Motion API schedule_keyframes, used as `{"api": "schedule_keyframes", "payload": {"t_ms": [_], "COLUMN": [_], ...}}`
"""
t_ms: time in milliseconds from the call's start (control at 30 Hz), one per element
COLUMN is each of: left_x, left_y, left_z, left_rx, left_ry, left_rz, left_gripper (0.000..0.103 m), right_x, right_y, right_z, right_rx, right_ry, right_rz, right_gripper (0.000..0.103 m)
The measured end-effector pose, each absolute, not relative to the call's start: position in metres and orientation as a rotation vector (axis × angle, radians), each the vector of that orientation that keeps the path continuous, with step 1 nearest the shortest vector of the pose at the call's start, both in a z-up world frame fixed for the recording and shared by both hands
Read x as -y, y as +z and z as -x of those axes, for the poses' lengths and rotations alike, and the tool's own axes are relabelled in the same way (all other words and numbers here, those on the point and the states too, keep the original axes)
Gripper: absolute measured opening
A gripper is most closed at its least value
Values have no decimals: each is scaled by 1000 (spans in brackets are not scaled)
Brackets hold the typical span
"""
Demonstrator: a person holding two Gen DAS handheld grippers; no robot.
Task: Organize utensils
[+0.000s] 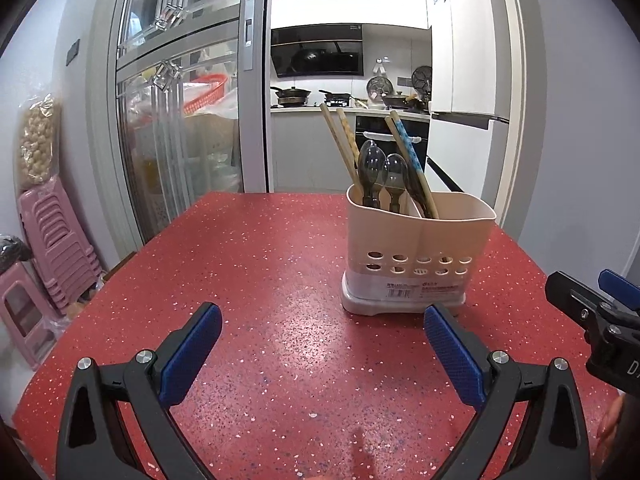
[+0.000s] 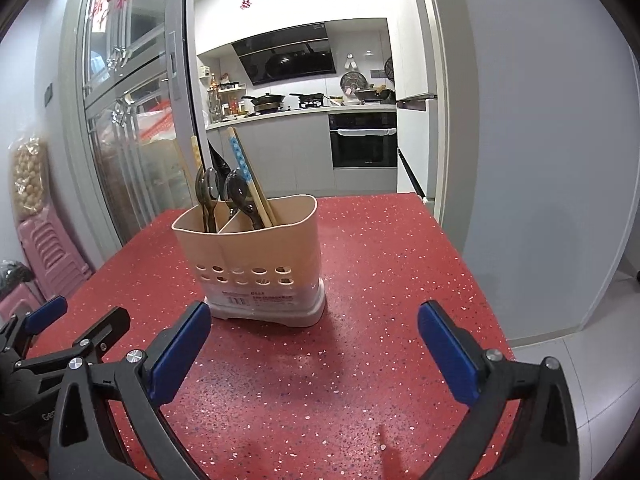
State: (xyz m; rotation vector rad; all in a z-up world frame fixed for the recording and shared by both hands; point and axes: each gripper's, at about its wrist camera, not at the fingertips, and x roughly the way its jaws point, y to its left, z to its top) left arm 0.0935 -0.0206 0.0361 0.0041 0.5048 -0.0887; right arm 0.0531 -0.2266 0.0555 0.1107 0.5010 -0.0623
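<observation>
Left wrist view: the left gripper (image 1: 322, 320) is hanging over the red speckled table (image 1: 248, 264), its blue ribbed pads (image 1: 192, 356) standing spread wide with nothing between them. A beige plastic utensil holder (image 1: 416, 248) is sitting upright on the table, ahead and slightly right of the pads, apart from them. Its walls are smooth, with two rows of oval holes near the pale base and a divider splitting it into two compartments. Dark translucent spoons (image 1: 378, 170) are standing bowl-up in the left compartment; wooden chopsticks (image 1: 340, 140) are leaning out behind them, and a blue-patterned pair (image 1: 408, 148) is leaning in the right one. The right gripper (image 1: 596, 304) is showing at the right edge, black with a blue pad.

Right wrist view: the right gripper (image 2: 314, 324) is pointing down at the table (image 2: 392, 264), pads (image 2: 448, 356) spread wide and empty. The utensil holder (image 2: 256, 256) is standing ahead and left, just beyond the left pad, not touching it. Spoons (image 2: 236, 192) and chopsticks (image 2: 240, 160) are standing inside. The left gripper (image 2: 72, 316) is showing at the left edge.
</observation>
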Motion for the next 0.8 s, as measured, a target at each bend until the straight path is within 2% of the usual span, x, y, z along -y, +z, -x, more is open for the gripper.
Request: {"api": "schedule_keyframes", "payload": {"t_ms": [800], "left_x": [18], "left_y": [35], "left_z": [-105], "left_rx": [-533], "left_ry": [-93], "left_rz": [22], "left_gripper": [103], "right_x": [223], "right_y": [53], "right_z": [-57], "right_rx": [-476], "right_ry": [-80], "right_rz": [-70], "right_gripper": [103]}}
